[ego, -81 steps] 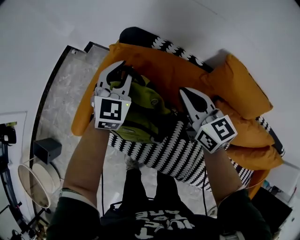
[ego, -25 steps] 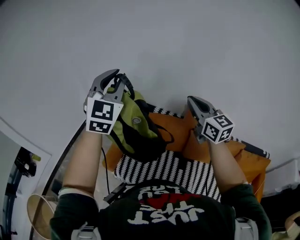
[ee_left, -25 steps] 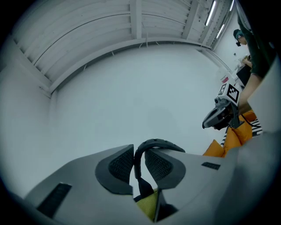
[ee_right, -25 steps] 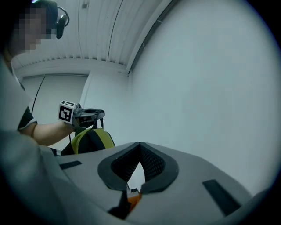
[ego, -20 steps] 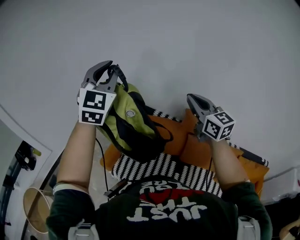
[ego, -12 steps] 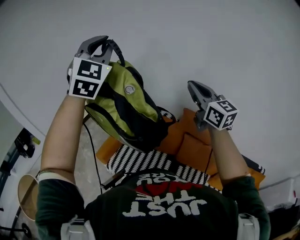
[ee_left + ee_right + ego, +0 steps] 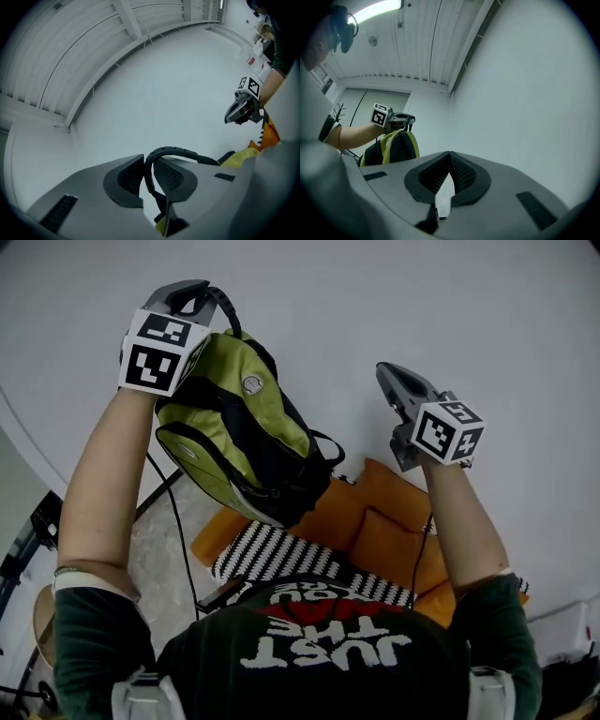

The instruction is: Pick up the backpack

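Note:
The green and black backpack [image 7: 234, 418] hangs in the air from its black top handle [image 7: 223, 307]. My left gripper [image 7: 192, 292] is raised high at the upper left and shut on that handle. In the left gripper view the handle [image 7: 178, 151] loops between the jaws of my left gripper [image 7: 149, 161], with green fabric [image 7: 239, 158] beside them. My right gripper [image 7: 386, 371] is raised at the right, apart from the bag, shut with nothing in it. Its jaw tips meet in the right gripper view [image 7: 449, 154], where the backpack [image 7: 393, 147] shows at the left.
Below the bag stands a sofa with orange cushions [image 7: 375, 531] and a black and white striped throw [image 7: 272, 554]. A white wall [image 7: 375, 296] rises right behind both grippers. Marbled floor [image 7: 159, 540] lies at the left, with a dark cable hanging beside my left arm.
Both grippers have risen. The backpack has gone up with the left gripper, off the sofa, and now hangs well above the cushions.

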Motion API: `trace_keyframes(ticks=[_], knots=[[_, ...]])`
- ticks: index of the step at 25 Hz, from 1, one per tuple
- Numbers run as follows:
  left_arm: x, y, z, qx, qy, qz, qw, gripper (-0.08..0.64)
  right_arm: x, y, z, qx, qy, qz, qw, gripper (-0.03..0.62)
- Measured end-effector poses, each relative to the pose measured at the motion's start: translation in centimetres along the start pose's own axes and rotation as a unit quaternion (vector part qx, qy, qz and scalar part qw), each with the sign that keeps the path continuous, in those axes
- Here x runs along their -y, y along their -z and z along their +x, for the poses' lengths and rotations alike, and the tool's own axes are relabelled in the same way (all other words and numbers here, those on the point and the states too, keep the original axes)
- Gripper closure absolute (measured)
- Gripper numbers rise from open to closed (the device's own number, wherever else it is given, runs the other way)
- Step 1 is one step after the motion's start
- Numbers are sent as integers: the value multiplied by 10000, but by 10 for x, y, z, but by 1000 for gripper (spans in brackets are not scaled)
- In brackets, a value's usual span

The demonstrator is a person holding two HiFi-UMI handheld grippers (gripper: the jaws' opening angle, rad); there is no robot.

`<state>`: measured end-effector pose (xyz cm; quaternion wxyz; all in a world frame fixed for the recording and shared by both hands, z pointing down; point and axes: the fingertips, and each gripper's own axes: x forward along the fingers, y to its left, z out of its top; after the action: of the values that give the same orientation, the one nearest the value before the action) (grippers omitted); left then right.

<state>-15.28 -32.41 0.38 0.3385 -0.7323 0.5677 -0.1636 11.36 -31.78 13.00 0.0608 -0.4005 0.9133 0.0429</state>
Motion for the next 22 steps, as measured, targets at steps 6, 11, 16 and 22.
trace_keyframes(ticks=[6, 11, 16, 22], knots=[[-6, -13, -7, 49, -112, 77, 9999, 491, -3, -4, -1, 8, -41, -70, 10000, 566], [-13, -17, -6, 101, -142, -15, 9998, 491, -5, -8, 0, -13, -35, -78, 10000, 566], [-16, -11, -4, 115, -153, -86, 9998, 491, -2, -6, 1, -50, -2, -93, 9999, 566], [-21, -11, -4, 102, -198, -128, 9997, 491, 1, -8, 1, -68, 22, -123, 9999, 566]])
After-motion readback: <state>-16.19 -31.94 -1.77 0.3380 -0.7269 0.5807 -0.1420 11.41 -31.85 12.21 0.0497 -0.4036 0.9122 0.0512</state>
